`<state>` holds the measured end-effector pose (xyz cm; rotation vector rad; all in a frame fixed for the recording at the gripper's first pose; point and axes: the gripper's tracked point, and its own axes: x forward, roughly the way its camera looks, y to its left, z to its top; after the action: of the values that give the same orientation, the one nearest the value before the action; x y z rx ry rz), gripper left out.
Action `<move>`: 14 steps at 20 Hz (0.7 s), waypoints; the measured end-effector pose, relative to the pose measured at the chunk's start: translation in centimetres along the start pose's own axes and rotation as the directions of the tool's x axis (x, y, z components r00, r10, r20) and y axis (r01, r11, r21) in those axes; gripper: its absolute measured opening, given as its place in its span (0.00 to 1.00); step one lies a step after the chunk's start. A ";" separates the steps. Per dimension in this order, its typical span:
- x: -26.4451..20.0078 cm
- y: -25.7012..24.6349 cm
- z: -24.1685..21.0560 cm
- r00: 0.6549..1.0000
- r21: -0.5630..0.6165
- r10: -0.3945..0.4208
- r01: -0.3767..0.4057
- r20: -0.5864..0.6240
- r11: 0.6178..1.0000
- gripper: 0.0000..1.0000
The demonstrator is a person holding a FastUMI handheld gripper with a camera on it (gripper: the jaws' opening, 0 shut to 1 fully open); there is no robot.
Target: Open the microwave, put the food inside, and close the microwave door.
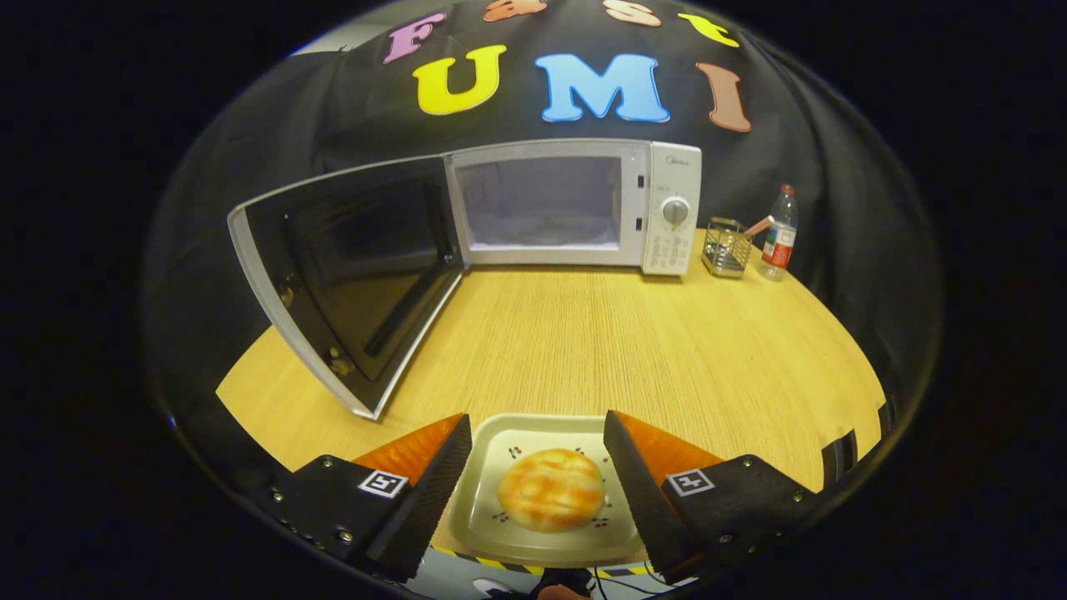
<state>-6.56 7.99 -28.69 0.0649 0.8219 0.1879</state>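
The tongs (538, 475) stand wide apart, one finger on each side of the plate (492, 521), and neither visibly presses on it; whether the tips touch its edges cannot be told. The microwave (575, 204) sits across the counter (667, 350) at 12 o'clock from the tongs, well apart from them. Its door (342, 279) is swung fully out toward 10 o'clock, leaving the chamber bare and lit.

My guess at the main risk: the plate looks glossy and shallow-rimmed, so a grip on its side edges could slip or tilt, and the bun (551, 489) could roll off on the way over. The open door juts far into the path, so a carry that drifts toward 10 o'clock could knock it. A wire holder (725, 247) and a bottle (778, 233) stand near the microwave at 1 o'clock, easy to clip on a wide swing.

The bun is round, domed, golden with orange-brown patches, resting at the middle of the pale squarish plate, which has small printed sprigs.
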 end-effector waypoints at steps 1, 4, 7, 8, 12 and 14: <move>0.3 -0.3 -0.9 1.000 0.003 -0.001 0.001 -0.024 1.000 0.97; 1.1 -0.4 -2.6 0.997 0.022 0.014 -0.012 -0.080 1.000 0.97; 1.5 -0.5 -4.0 0.991 0.023 0.025 -0.022 -0.129 0.999 0.97; 1.6 -0.5 -4.2 0.990 0.020 0.028 -0.026 -0.141 0.999 0.97; 1.5 -0.5 -4.7 0.987 -0.025 0.034 -0.038 -0.156 0.999 0.90; 1.3 -0.7 -4.3 0.988 -0.026 0.035 -0.040 -0.153 0.999 0.80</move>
<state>-8.74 7.45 -32.71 0.0388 0.9707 0.2423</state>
